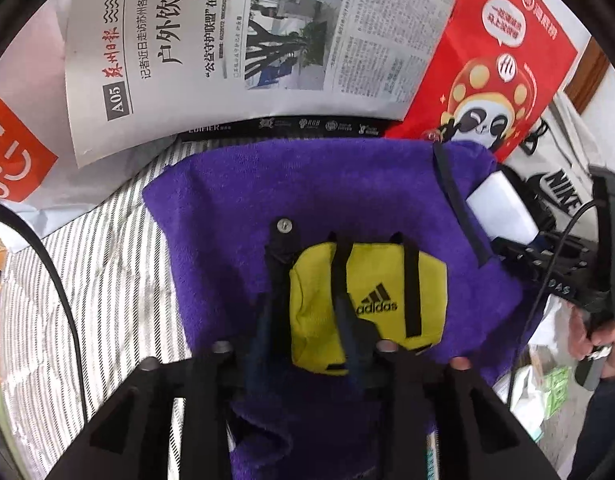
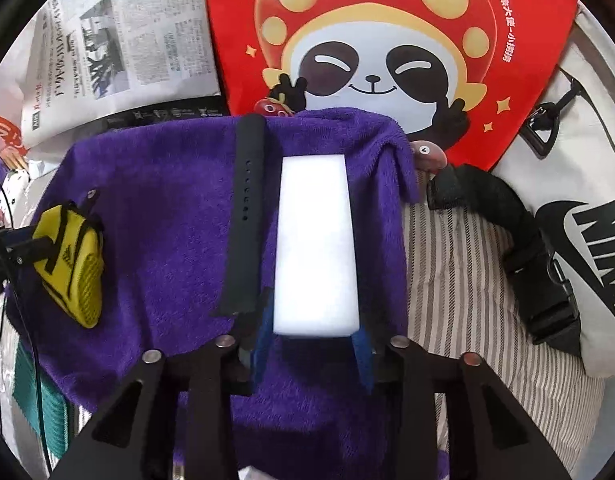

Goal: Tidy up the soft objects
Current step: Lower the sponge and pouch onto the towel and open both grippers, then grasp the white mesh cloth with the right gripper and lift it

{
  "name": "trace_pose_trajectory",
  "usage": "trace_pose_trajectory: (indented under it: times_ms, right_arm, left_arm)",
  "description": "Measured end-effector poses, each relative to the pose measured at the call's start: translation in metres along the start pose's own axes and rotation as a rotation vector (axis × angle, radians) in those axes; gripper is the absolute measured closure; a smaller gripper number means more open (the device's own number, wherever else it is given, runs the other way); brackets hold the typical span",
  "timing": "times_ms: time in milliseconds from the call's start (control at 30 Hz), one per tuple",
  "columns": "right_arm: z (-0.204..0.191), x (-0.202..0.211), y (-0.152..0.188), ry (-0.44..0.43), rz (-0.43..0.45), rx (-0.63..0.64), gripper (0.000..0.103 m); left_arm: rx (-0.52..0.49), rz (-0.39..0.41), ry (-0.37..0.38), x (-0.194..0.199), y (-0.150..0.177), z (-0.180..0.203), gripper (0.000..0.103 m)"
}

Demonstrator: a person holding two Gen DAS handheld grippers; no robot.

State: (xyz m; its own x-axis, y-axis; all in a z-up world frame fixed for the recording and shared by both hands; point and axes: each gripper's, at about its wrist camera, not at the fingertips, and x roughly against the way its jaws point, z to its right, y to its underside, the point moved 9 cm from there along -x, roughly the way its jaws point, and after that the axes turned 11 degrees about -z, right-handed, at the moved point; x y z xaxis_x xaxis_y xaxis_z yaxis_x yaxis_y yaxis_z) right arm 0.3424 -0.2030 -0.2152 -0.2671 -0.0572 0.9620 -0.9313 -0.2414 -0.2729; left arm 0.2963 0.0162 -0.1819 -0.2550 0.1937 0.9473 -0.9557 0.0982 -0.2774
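Observation:
A purple towel (image 1: 235, 200) lies spread on a striped cloth; it also shows in the right wrist view (image 2: 167, 220). My left gripper (image 1: 311, 316) is shut on the black strap of a small yellow Adidas pouch (image 1: 387, 280) that rests on the towel; the pouch shows at the left in the right wrist view (image 2: 73, 260). My right gripper (image 2: 313, 344) is shut on the near end of a white foam block (image 2: 315, 240) held over the towel; the block shows in the left wrist view (image 1: 499, 208). A black watch strap (image 2: 247, 208) lies on the towel beside the block.
A newspaper (image 1: 227, 40) and a red panda-print bag (image 2: 387, 40) lie behind the towel. A white Nike bag (image 2: 587, 220) with a black buckle strap (image 2: 519, 248) sits at the right. Two small red figures (image 2: 427, 152) sit at the towel's far edge. Striped cloth (image 1: 99, 280) surrounds the towel.

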Motion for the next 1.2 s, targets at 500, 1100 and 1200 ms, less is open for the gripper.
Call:
trace_pose_trajectory:
  times_ms: [500, 1100, 1200]
  right_arm:
    - [0.002, 0.084, 0.035, 0.026, 0.109, -0.024, 0.05]
    - [0.038, 0.049, 0.125, 0.067, -0.014, -0.012, 0.035]
    - [0.036, 0.033, 0.123, 0.065, -0.023, -0.001, 0.035]
  left_arm:
    - [0.004, 0.023, 0.044, 0.05, 0.058, -0.004, 0.062]
    - [0.047, 0.011, 0.12, 0.057, 0.135, -0.006, 0.06]
    - [0.028, -0.008, 0.107, 0.052, 0.143, -0.005, 0.06]
